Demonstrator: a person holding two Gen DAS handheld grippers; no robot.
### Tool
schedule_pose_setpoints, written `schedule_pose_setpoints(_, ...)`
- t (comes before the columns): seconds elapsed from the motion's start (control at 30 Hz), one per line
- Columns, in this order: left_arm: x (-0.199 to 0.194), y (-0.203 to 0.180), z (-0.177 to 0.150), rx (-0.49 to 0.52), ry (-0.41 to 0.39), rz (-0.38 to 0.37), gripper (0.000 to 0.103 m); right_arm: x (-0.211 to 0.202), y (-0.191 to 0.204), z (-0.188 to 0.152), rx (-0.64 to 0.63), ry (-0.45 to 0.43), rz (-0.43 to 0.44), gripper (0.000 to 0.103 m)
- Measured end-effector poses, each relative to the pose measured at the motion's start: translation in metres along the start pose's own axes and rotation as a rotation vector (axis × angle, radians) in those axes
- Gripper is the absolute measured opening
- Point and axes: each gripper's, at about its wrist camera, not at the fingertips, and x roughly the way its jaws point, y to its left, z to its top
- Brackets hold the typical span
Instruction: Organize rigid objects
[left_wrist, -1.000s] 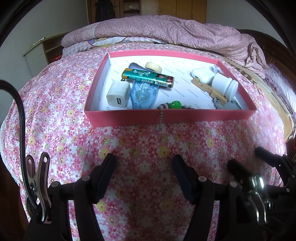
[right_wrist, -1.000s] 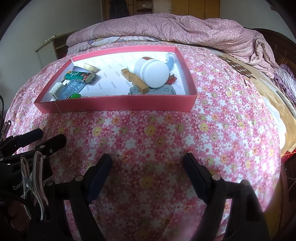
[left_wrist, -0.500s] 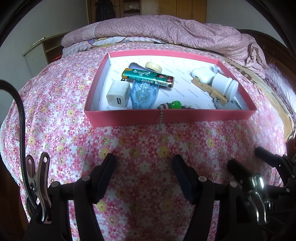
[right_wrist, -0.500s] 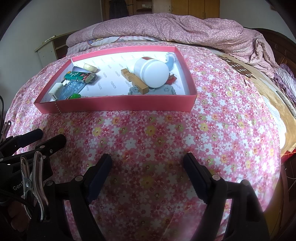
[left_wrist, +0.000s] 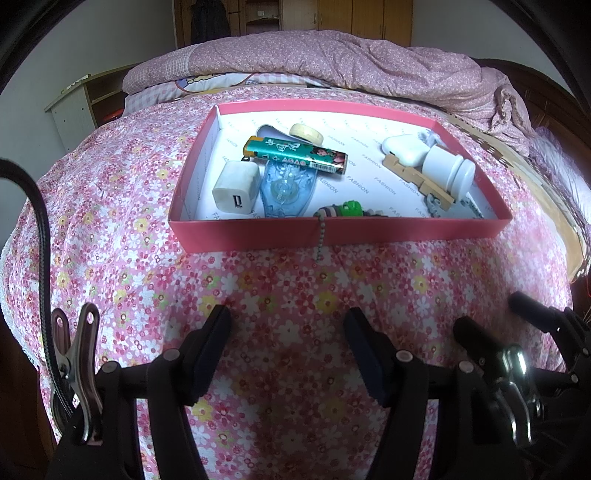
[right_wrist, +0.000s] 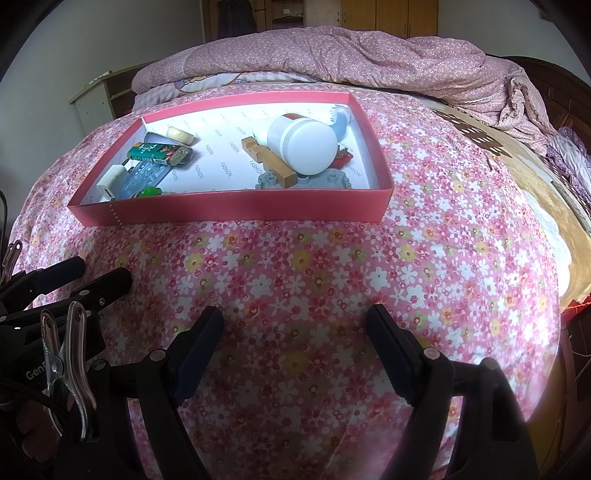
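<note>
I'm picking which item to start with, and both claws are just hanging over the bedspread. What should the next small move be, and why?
Probably ease the left claw forward toward the white charger cube in the near left corner of the pink box. Both claws are open and empty, short of the box, and the cube lies closest to the left claw, blocky and free of its neighbours on the wall side.
</note>
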Motion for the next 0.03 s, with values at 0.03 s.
schedule_pose_setpoints(0.03,-0.0002,-0.0002,-0.0002,0.001,0.0,0.001,0.068,0.0,0.0,0.0,0.0,0.0,0.0,0.082)
